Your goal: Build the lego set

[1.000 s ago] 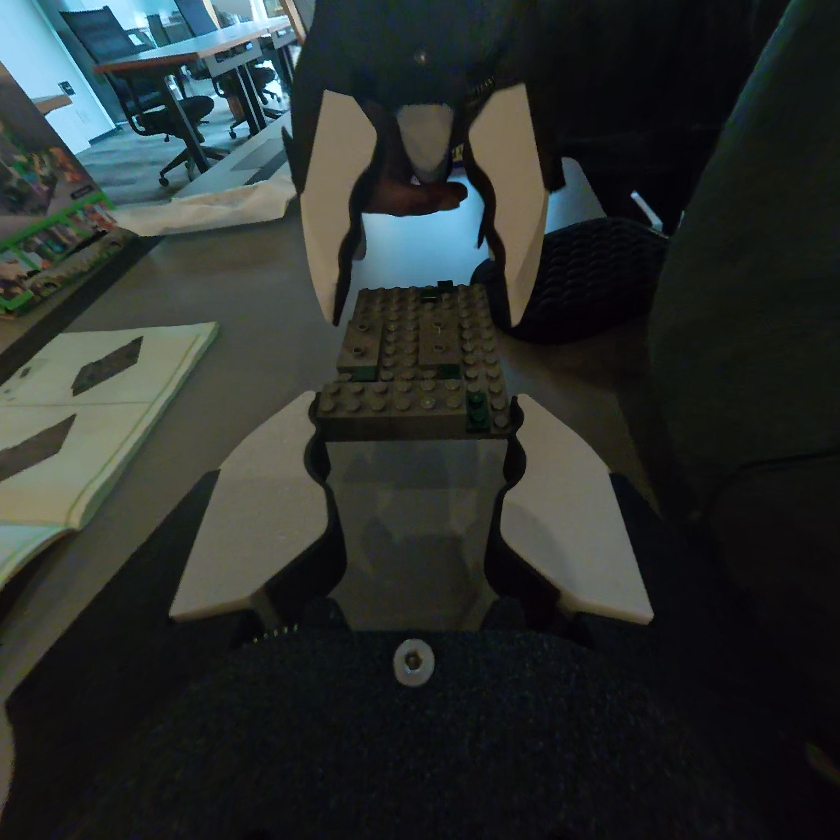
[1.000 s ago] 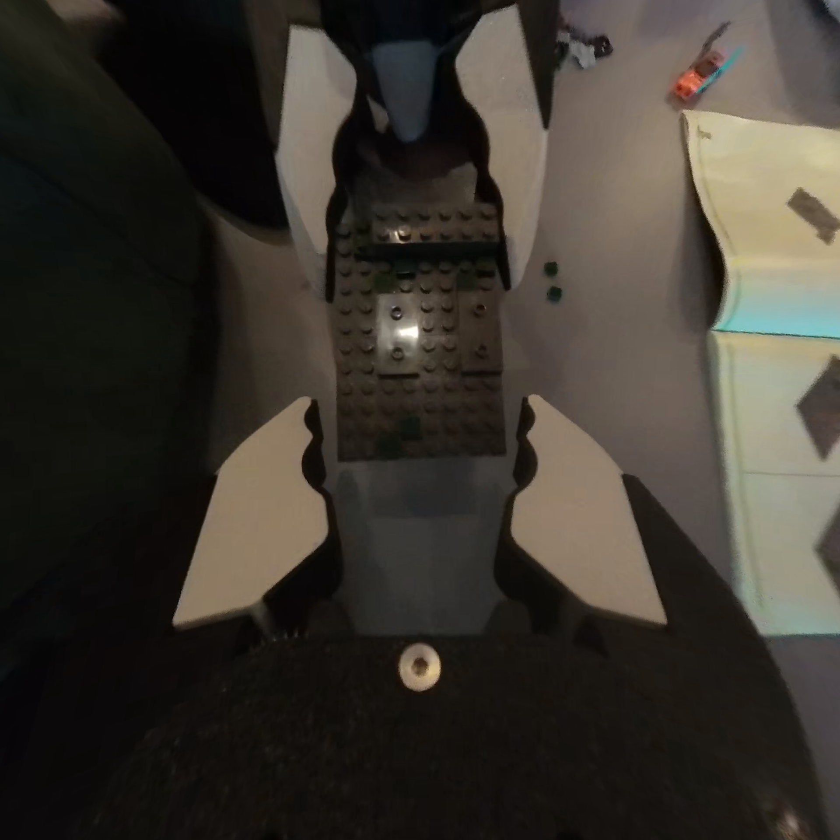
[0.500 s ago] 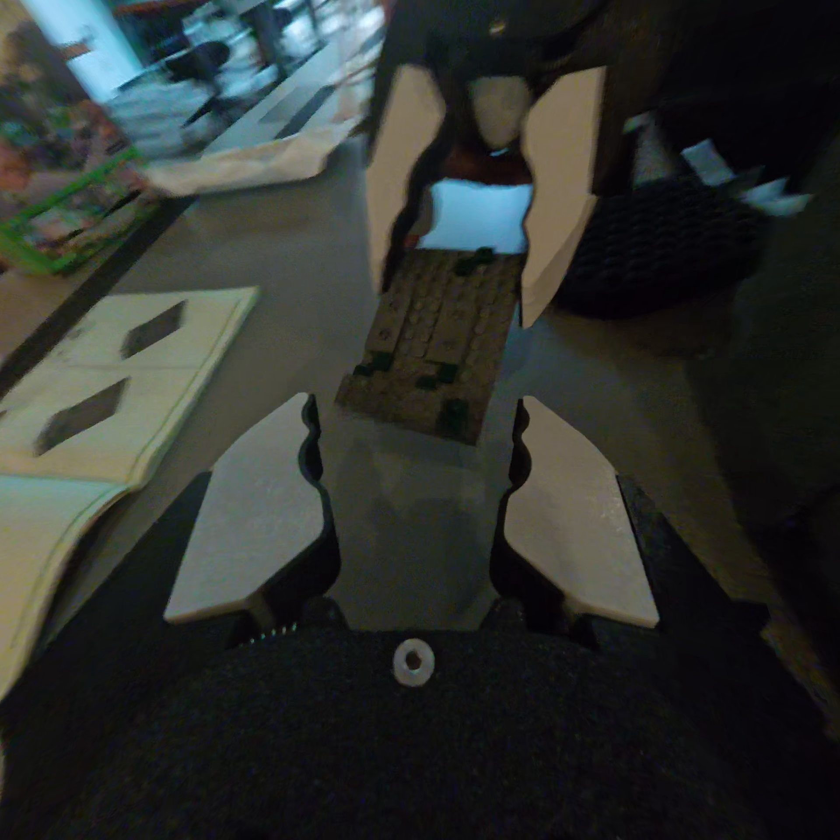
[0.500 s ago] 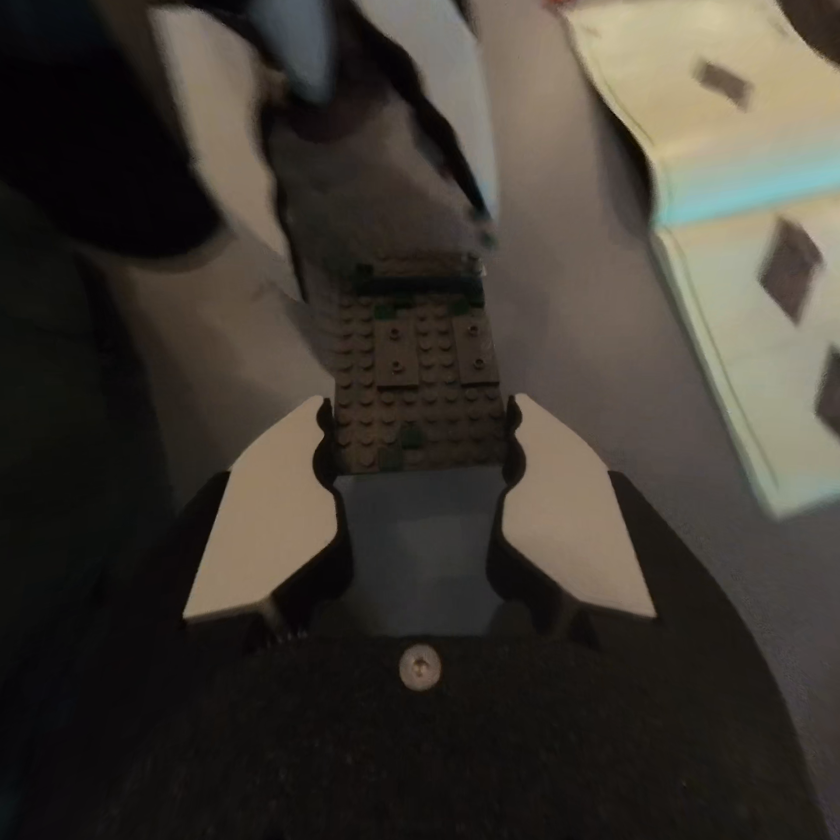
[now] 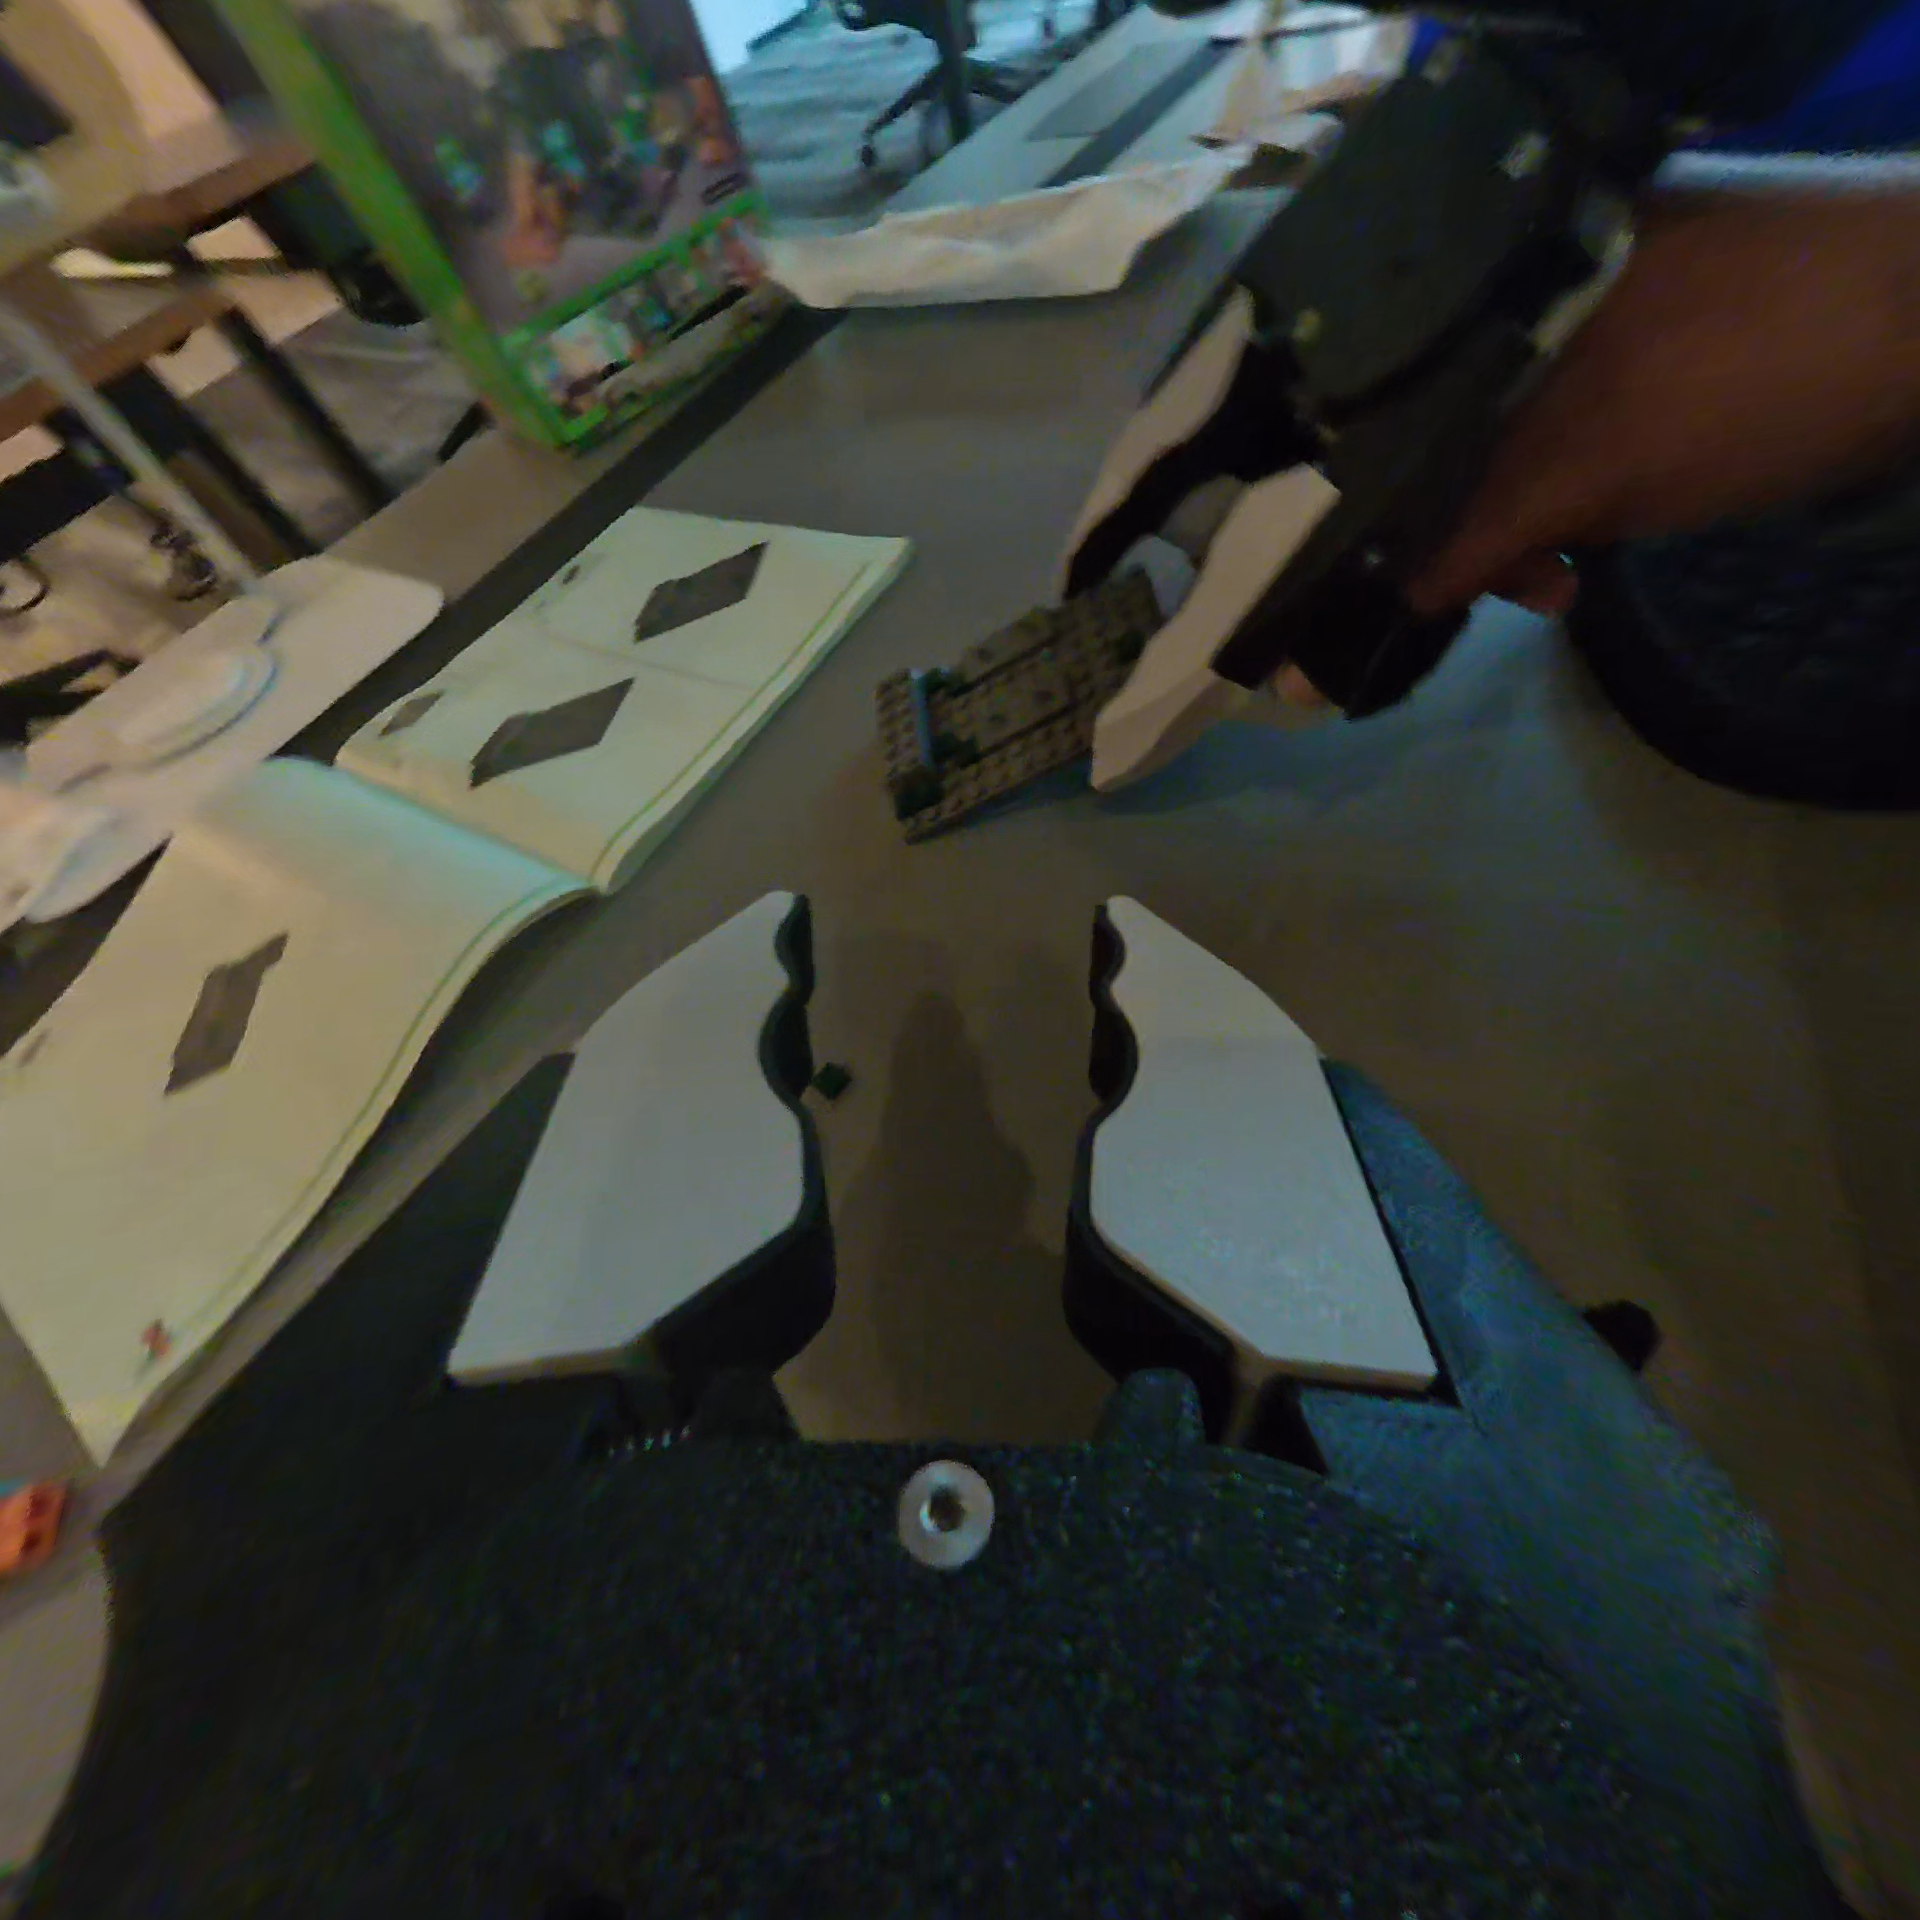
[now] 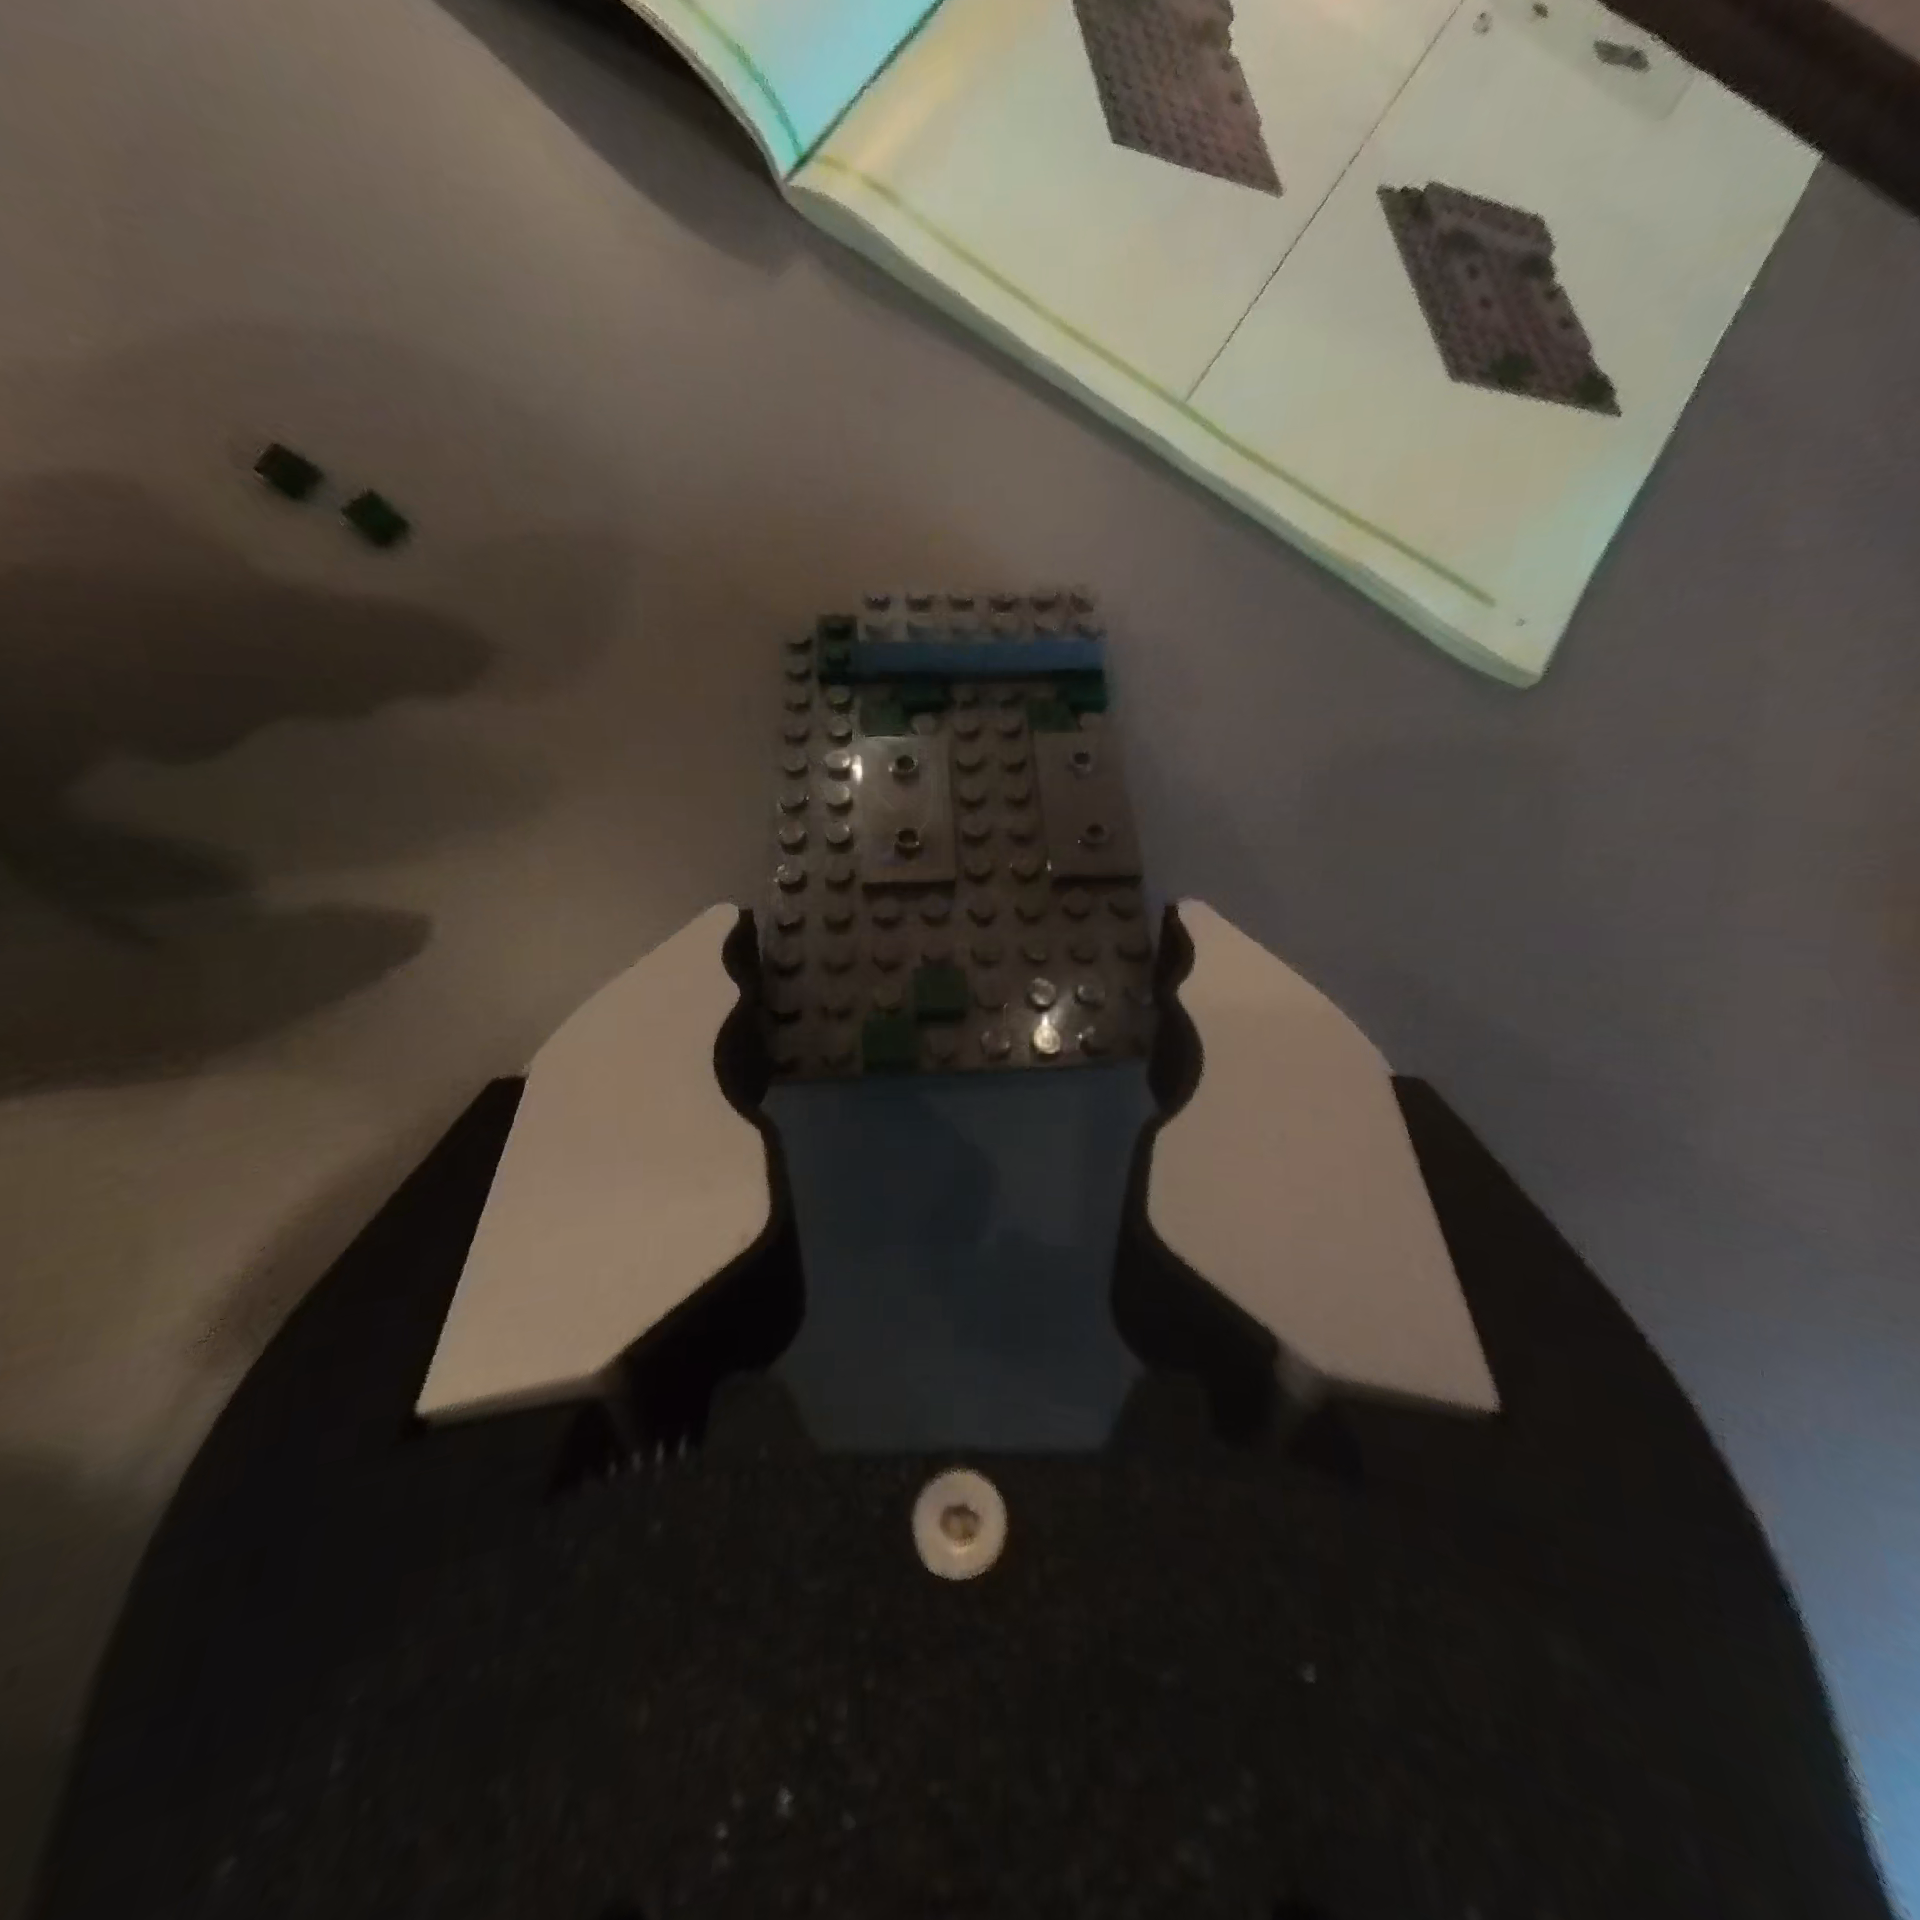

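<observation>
A dark grey lego plate (image 6: 956, 831) with grey tiles, small green pieces and a raised strip at its far end sits between the fingers of my right gripper (image 6: 956, 920), which is shut on its near edge. In the left wrist view the plate (image 5: 997, 707) tilts, with its far edge low at the table and its gripped end raised in the right gripper (image 5: 1101, 665). My left gripper (image 5: 951, 914) is open and empty, well back from the plate. A tiny dark green piece (image 5: 828, 1081) lies on the table by its left finger.
An open instruction booklet (image 5: 623, 665) lies left of the plate and also shows in the right wrist view (image 6: 1247, 260). Two small green pieces (image 6: 322, 488) lie on the grey table. A lego box (image 5: 582, 208), a white bag (image 5: 987, 239) and an orange piece (image 5: 26, 1538) are also present.
My left gripper let go of the plate and drew back. My right gripper closed on the plate's other end and turned it toward the booklet.
</observation>
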